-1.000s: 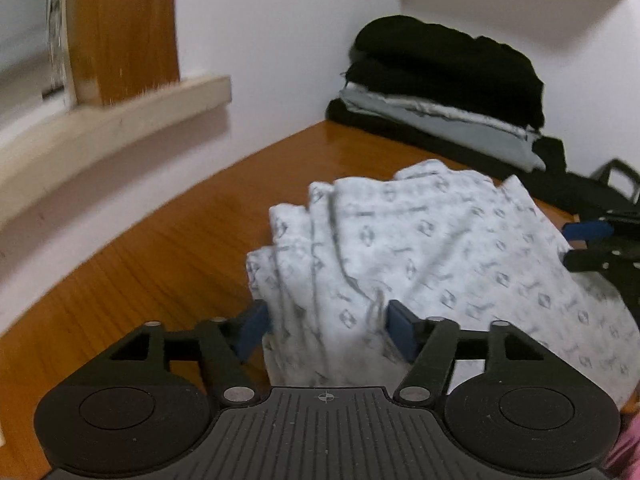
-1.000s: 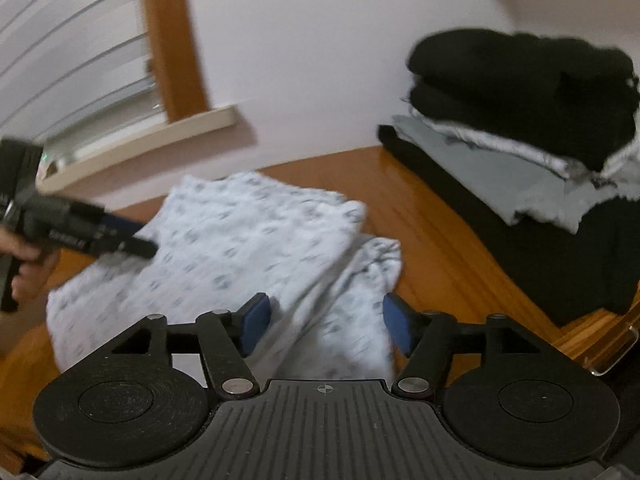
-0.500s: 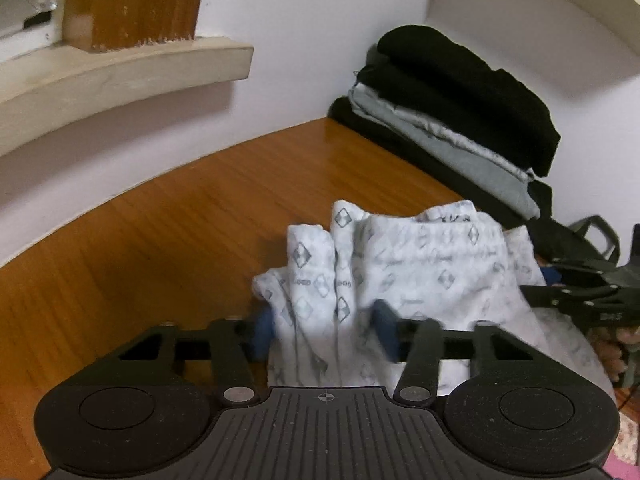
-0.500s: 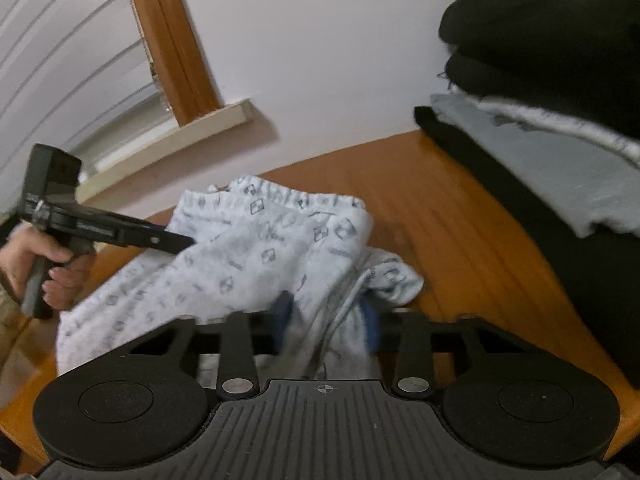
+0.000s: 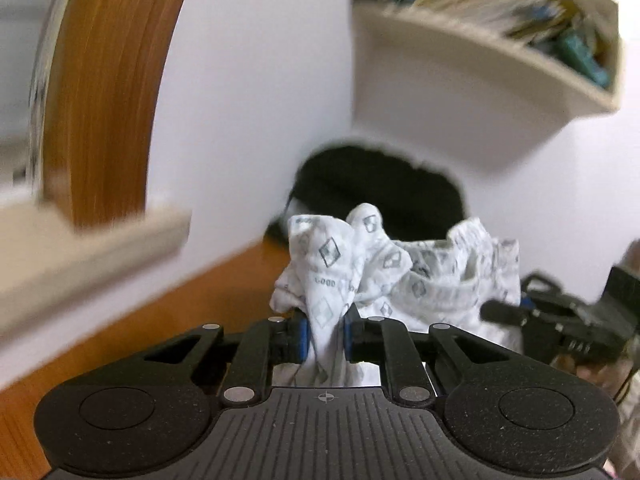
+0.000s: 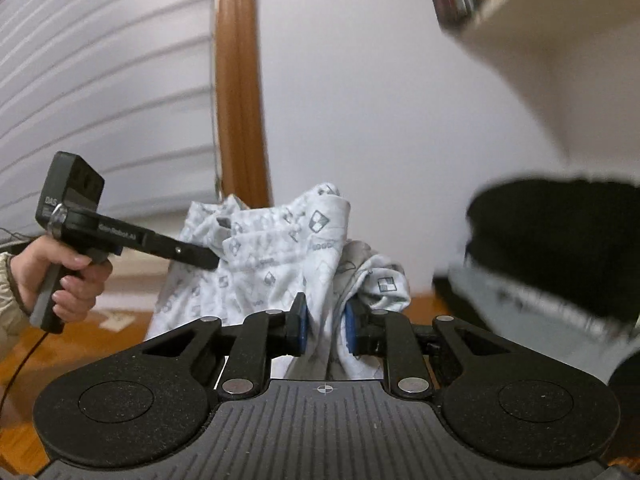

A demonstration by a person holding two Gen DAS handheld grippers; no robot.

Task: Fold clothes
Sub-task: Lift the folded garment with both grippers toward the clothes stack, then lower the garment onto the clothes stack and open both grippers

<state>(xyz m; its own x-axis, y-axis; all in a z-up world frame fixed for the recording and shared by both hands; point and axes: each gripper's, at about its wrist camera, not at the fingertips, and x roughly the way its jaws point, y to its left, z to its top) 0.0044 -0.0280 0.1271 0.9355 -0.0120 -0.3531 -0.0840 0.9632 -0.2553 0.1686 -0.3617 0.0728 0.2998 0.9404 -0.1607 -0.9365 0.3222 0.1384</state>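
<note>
Garment (image 5: 332, 276), white with a grey diamond print, sits centre frame in both wrist views, bunched up and raised off the wooden tabletop (image 5: 224, 300). We see our left gripper (image 5: 326, 338) clamped on a fold of it, blue pads pressing cloth from both sides, lower centre of the left view. Our right gripper (image 6: 323, 328) is clamped on another fold the same way, lower centre of the right view. Cloth hangs down between the pads into each gripper body. In the right view the left gripper shows again at left, its tip buried in the fabric edge, with a hand (image 6: 60, 272) around its handle at lower left. In the left view the right gripper appears at the right edge, blurred, touching the garment. Stack of folded dark clothes (image 5: 380, 192) behind the garment, against the wall. Bookshelf (image 5: 500, 28) upper right, wooden window frame (image 5: 104, 92) upper left. Both views are motion-blurred.
</note>
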